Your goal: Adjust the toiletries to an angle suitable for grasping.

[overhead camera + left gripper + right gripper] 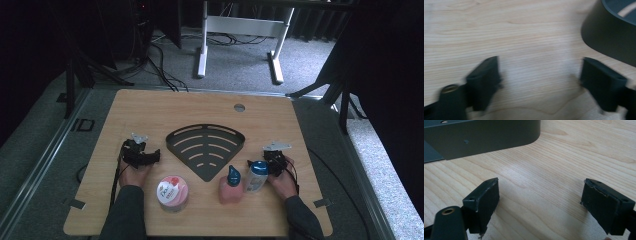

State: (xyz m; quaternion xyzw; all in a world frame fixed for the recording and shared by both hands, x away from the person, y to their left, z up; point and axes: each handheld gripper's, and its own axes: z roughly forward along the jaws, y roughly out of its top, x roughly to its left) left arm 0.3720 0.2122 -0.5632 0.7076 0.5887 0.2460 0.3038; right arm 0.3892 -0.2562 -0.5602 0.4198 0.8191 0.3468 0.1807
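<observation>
At the centre of the high view a dark fan-shaped slotted metal rack lies flat on the light wooden table, its point aimed toward the person, leaving room at either side for a hand. The left gripper, at centre left, rests low beside the rack's left edge, jaws apart with nothing between them. The right gripper, at centre right, also has its jaws spread and empty, just next to a clear blue-capped bottle. A pink bottle with a blue nozzle and a round pink-lidded jar wait along the lower edge, probably lined up within reach for loading onto the rack.
</observation>
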